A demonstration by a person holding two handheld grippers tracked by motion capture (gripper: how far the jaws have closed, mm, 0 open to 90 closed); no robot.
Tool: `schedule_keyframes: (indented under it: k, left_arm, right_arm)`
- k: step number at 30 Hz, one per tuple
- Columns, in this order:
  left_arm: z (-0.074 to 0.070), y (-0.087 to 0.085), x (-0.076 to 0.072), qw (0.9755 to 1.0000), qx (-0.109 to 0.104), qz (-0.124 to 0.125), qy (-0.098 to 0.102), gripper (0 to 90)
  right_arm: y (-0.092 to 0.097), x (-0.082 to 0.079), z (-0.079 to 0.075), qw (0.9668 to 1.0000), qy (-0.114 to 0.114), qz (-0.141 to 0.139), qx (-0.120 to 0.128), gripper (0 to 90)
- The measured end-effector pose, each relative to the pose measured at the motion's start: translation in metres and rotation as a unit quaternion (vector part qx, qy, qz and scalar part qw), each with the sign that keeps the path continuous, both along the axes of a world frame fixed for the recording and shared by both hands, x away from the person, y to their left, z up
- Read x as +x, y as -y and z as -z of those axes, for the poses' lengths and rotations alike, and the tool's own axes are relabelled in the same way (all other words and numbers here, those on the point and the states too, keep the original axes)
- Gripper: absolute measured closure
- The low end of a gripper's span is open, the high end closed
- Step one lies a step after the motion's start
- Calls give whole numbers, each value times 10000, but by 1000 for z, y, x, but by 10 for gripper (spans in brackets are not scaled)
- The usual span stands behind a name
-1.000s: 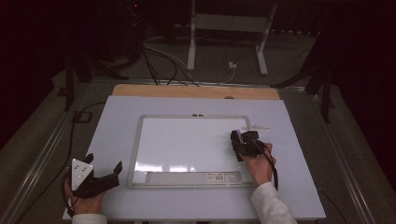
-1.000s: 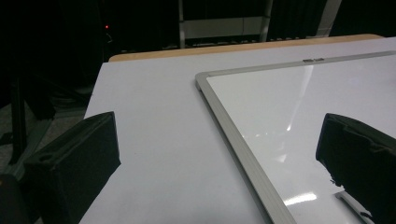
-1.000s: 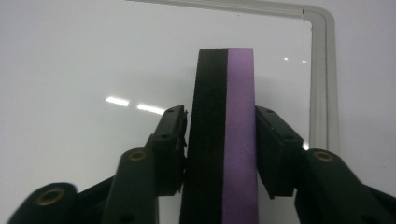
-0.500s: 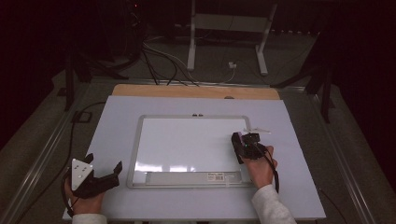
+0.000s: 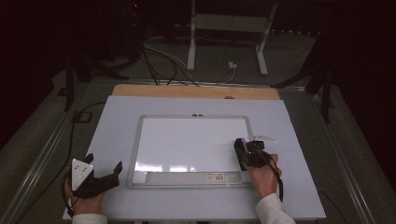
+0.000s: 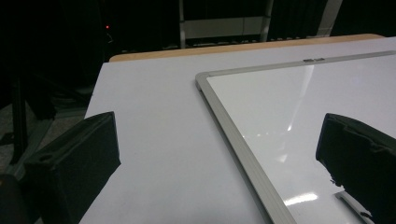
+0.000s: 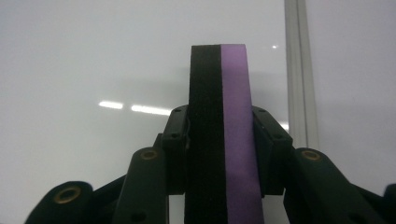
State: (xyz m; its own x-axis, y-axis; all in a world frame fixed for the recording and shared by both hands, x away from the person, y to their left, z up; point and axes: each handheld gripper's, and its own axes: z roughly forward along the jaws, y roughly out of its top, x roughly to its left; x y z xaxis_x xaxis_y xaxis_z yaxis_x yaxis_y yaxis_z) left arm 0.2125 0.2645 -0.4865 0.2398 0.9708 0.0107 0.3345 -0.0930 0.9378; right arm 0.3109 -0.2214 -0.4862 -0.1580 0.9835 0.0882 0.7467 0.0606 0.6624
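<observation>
The eraser (image 7: 219,135), a black-and-purple block, sits pinched between our right gripper's (image 5: 247,156) jaws, clamped flat on both long sides so that its end juts out past the tips toward the whiteboard (image 5: 187,140), and we judge that grip is meant to keep it stiff for wiping. Beyond the jaws lies the board's right frame edge, so we work near that side. Our left gripper (image 5: 95,179) rests on the worktop (image 5: 116,112) with jaws spread and nothing between them, the board's left frame just ahead of one jaw, parked out of the way.
</observation>
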Motion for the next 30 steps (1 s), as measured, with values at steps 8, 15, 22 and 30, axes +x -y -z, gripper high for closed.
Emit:
schedule_keyframes:
  k: [8, 15, 22, 30]
  left_arm:
    - [0, 1, 0, 10000, 4, 2, -2, 4]
    - [0, 2, 0, 10000, -4, 8, 4, 4]
    - [0, 1, -1, 10000, -1, 4, 2, 4]
    - [0, 1, -1, 10000, 7, 3, -1, 4]
  right_arm:
    - [11, -22, 0, 9998, 19, 179, 3, 633]
    - [14, -35, 1, 9996, 101, 257, -91, 632]
    - [14, -37, 1, 9993, 352, 78, -92, 558]
    - [24, -33, -7, 9936, 1002, -418, 311, 224]
